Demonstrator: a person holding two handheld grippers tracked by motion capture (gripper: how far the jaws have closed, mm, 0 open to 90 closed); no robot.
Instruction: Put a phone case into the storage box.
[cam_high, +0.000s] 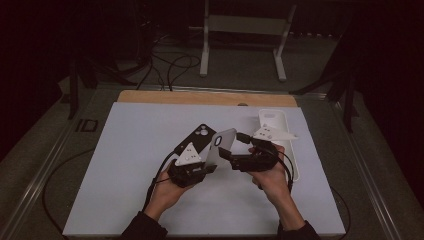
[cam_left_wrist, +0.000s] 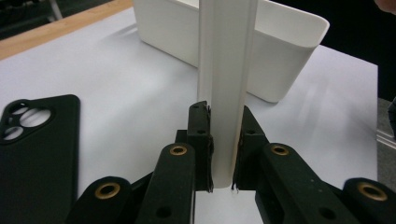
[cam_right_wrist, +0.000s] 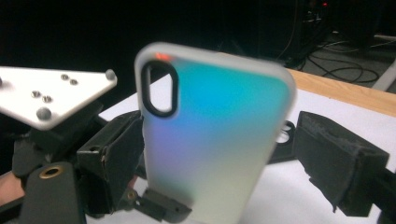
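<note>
Left gripper pinches an unbranded iridescent phone case; right gripper stands spread around it.

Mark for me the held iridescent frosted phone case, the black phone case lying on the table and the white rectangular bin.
iridescent frosted phone case (cam_right_wrist: 210, 135): right gripper view, middle of its back.
black phone case (cam_left_wrist: 39, 144): left gripper view, its flat back.
white rectangular bin (cam_left_wrist: 280, 60): left gripper view, near side wall.

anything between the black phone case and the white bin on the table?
Yes: the iridescent phone case, held up on edge by the left gripper, stands between the black case and the white bin in the high view.
</note>
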